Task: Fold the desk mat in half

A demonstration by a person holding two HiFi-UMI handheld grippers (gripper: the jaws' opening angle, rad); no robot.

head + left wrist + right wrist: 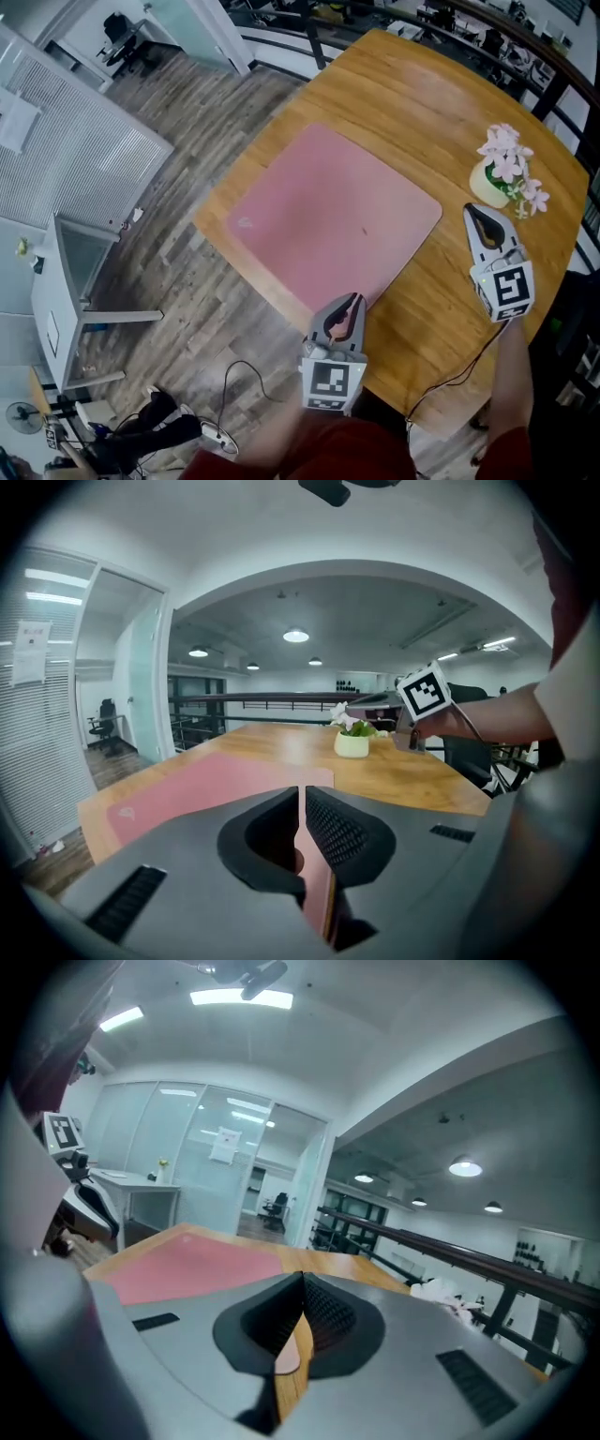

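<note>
Pink mat [328,211] flat on the table [422,103], left gripper [352,302] at the mat's near corner, fingers pressed together on nothing, right gripper [475,214] just beside the mat's right corner, fingers together, empty, pot [489,183] close by, bare table past the far edge.

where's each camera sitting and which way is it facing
head view: on the person's head, looking steeply down at the wooden table, pink desk mat and flower pot; shows left claw, right claw, right forearm.
left gripper view: on the left claw, looking across the desk mat toward the flower pot; shows its shut jaws, the right forearm.
right gripper view: on the right claw, looking over the wooden table toward glass partitions; shows its shut jaws.
shared: both gripper views catch the desk mat.
</note>
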